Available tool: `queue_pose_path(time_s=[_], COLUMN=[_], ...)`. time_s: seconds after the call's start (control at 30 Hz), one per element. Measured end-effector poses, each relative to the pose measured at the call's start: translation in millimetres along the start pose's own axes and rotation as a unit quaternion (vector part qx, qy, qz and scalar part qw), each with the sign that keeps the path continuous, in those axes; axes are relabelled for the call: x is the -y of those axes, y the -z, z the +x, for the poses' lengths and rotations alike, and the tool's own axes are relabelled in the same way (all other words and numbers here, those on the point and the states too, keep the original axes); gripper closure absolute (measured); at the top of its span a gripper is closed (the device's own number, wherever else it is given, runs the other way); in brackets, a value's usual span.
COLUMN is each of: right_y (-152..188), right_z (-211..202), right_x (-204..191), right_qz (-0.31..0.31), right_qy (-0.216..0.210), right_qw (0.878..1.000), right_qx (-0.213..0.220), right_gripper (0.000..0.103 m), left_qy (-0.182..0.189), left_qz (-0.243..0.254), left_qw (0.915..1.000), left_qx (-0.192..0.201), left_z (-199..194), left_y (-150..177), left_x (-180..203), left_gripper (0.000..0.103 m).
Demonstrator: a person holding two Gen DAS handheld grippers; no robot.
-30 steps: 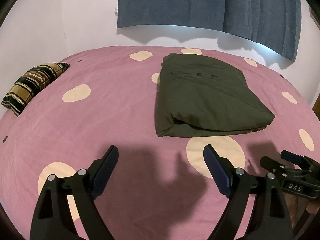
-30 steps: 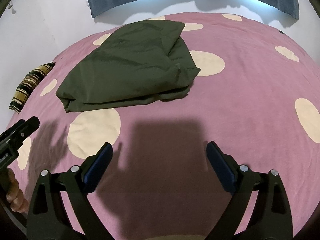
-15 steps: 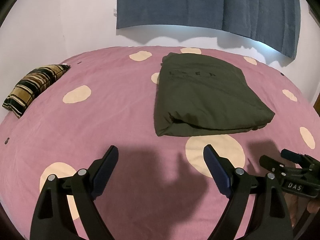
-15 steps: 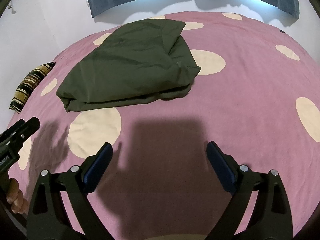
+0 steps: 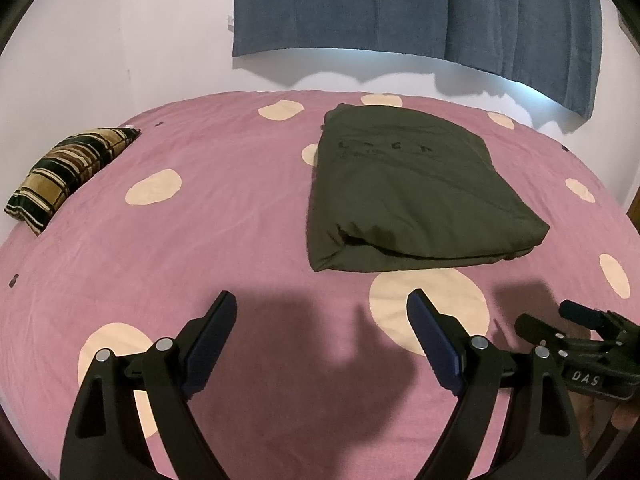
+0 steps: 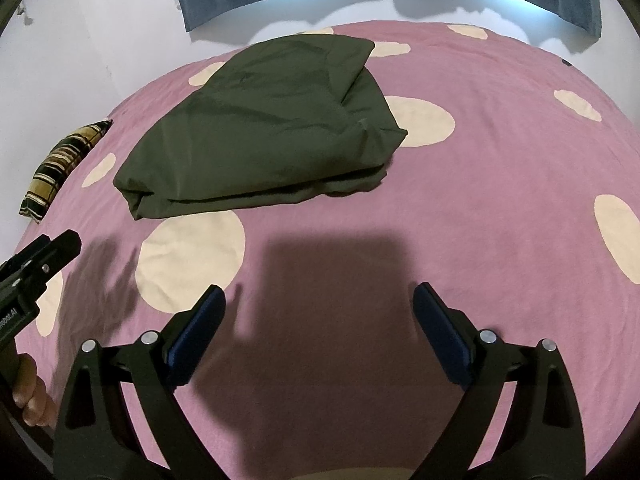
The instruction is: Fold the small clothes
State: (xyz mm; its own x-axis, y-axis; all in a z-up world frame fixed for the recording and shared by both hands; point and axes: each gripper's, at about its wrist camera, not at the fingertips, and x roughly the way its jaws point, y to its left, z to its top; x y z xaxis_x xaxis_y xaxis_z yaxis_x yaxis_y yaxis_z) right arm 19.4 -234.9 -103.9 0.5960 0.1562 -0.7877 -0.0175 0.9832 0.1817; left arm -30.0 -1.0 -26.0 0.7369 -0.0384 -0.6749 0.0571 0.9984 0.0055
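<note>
A dark olive garment (image 5: 408, 192) lies folded into a thick rectangle on the pink bed cover (image 5: 224, 216) with cream dots. In the right wrist view the garment (image 6: 264, 128) lies ahead and to the left. My left gripper (image 5: 322, 308) is open and empty, held above the cover in front of the garment's near edge. My right gripper (image 6: 320, 300) is open and empty, also short of the garment. Neither touches the cloth. The right gripper's fingers show at the left wrist view's right edge (image 5: 576, 332); the left gripper shows at the right wrist view's left edge (image 6: 36, 264).
A striped brown and black cushion (image 5: 68, 172) lies at the bed's far left by the white wall. A blue towel (image 5: 416, 12) hangs on the wall behind the bed. The bed edge curves off on the right.
Both grippers have stayed open and almost still. The views have shifted very slightly; the garment has not moved.
</note>
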Motion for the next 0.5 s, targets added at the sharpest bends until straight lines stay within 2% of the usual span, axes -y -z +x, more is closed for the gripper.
queue_pose_path(time_s=[0.07,0.23,0.37,0.43,0.47,0.5], right_y=[0,-2,-19,-35,-46,-59], right_z=[1,-2,-23,-39,-43,-45], right_x=[0,5,17,28,36,47], right_qz=[0.000,0.012,0.036,0.041,0.040,0.042], right_qy=[-0.001,-0.018,-0.048,-0.052,-0.046,-0.035], right_qw=[1.000,1.000,0.998,0.997,0.996,0.996], right_qx=[0.000,0.003,0.018,0.046,0.058,0.070], right_gripper=[0.008,0.008,0.008,0.007,0.005,0.002], left_qy=[0.007,0.019,0.035,0.012,-0.019,-0.034], left_qz=[-0.006,-0.013,-0.027,-0.037,-0.045,-0.048], left_qw=[0.9999,0.9979,0.9970,0.9973,0.9970,0.9967], left_qx=[0.006,0.060,0.063,0.062,0.060,0.057], left_z=[-3,-26,-19,-2,18,31], left_y=[-1,-18,-51,-70,-87,-96], left_x=[0,-6,-32,-50,-65,-73], left_gripper=[0.014,0.013,0.013,0.013,0.013,0.013])
